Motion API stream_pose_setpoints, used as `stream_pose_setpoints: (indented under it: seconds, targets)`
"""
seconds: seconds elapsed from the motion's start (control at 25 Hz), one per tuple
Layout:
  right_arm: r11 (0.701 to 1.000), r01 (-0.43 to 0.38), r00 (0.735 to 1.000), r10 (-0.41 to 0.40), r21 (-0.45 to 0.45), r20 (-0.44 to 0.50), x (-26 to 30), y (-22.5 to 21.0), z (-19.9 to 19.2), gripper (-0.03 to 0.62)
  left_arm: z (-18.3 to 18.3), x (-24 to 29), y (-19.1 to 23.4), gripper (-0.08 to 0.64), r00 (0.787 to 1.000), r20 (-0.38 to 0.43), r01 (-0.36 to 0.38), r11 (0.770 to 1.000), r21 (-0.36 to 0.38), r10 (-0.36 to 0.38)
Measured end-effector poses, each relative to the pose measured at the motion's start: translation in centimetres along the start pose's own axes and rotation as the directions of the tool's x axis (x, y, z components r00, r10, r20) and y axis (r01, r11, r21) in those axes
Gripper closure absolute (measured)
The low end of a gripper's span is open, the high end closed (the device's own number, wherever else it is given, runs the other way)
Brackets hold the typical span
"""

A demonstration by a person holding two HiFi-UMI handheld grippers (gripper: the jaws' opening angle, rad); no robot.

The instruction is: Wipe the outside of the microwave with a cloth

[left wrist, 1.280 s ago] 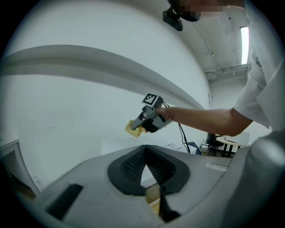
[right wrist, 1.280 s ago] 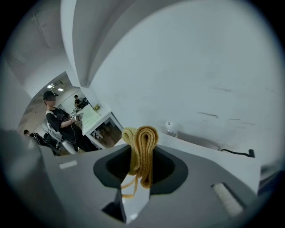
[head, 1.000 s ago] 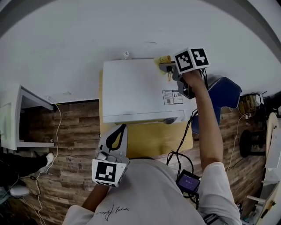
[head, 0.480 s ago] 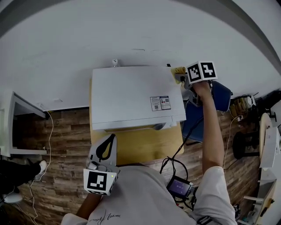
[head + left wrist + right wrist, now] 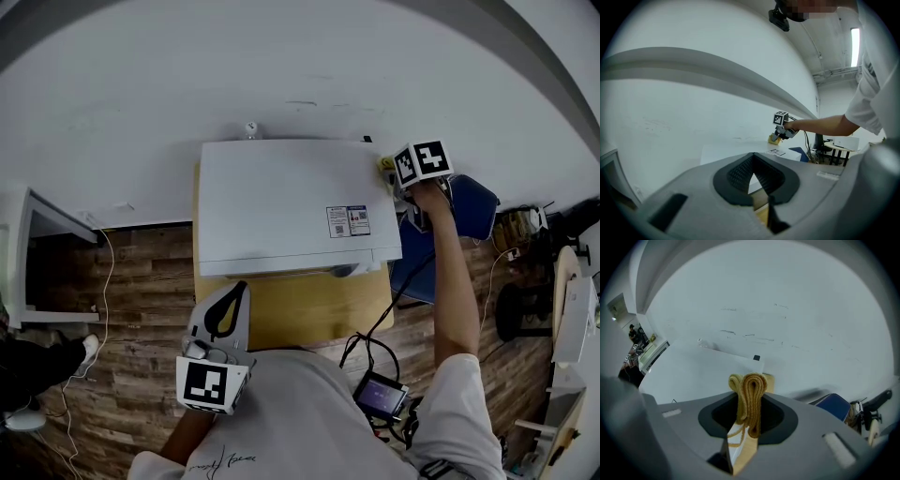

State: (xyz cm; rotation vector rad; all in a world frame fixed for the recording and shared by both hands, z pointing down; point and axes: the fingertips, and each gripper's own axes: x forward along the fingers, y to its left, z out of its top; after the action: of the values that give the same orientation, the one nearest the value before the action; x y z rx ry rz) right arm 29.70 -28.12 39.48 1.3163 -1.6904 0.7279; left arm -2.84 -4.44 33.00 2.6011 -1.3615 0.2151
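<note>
The white microwave point(image 5: 281, 202) stands on a yellow table against the wall, seen from above in the head view. My right gripper point(image 5: 387, 171) is at the back right corner of its top, shut on a folded yellow cloth point(image 5: 383, 163). In the right gripper view the cloth point(image 5: 750, 392) sticks up between the jaws, with the microwave point(image 5: 689, 373) top to the left. My left gripper point(image 5: 242, 291) hangs near my body in front of the microwave, shut with nothing in it. The left gripper view shows its jaws point(image 5: 752, 164) closed and the right gripper point(image 5: 778, 135) far off.
The yellow table point(image 5: 309, 309) juts out in front of the microwave. A blue chair point(image 5: 469, 211) stands right of it, beside my right arm. Cables and a small screen device point(image 5: 380, 394) hang by my right side. A white cabinet point(image 5: 28, 253) is at the left on the wooden floor.
My right gripper has slid the cloth rightward along the back of the microwave's top to its right edge. The left gripper has stayed put.
</note>
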Motion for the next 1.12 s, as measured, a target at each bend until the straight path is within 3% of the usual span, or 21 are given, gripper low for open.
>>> stream_pose_setpoints:
  seconds: [0.32,0.64,1.12]
  targets:
    - [0.999,-0.034,0.999,0.034,0.034,0.009,0.1,0.5,0.2,0.477,0.4,1.0,0.1,0.569,1.000,0.026,0.004,0.999,-0.038,-0.003]
    - [1.000,-0.029,1.000,0.029,-0.008,-0.006,0.3,1.8,0.4,0.476,0.6,1.7,0.2,0.569,0.999,0.041,0.012,0.998,-0.060,-0.010]
    - [0.995,-0.090,0.996,0.090,-0.045,-0.002,0.4,5.2,1.2,0.477,0.5,1.7,0.6,0.569,0.999,0.047,0.004,0.998,-0.067,0.000]
